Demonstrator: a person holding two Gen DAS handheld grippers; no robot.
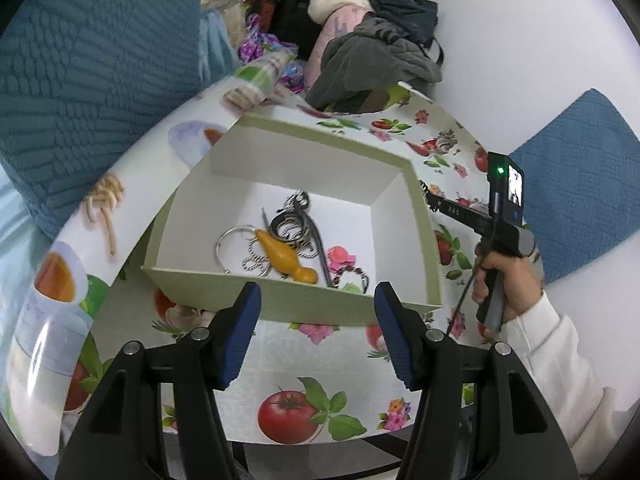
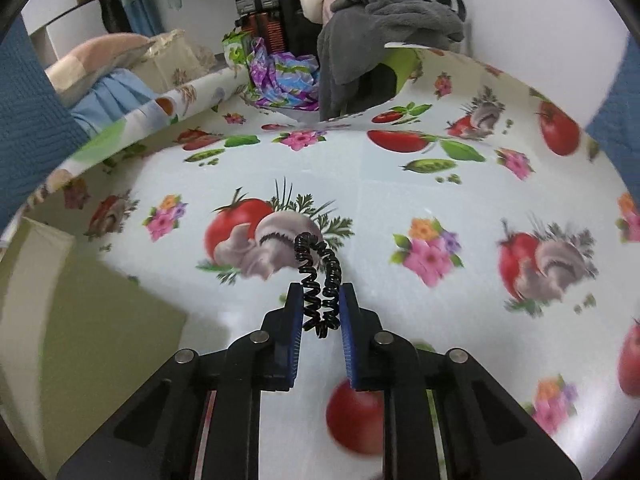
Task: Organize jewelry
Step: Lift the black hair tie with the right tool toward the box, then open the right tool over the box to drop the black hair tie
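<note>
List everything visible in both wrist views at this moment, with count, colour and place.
box: 1, pale green, white inside, on the table
jewelry pile: several pieces, silver, black, pink, in the box
wooden pendant: 1, orange-brown, on the pile
spiral hair tie: 1, black, in the right tool
tablecloth: 1, white, tomato and flower print
clothes heap: grey, dark, cream, beyond the table
cushions: blue, left and right
left tool: open, before the box
right tool: shut on the hair tie
</note>
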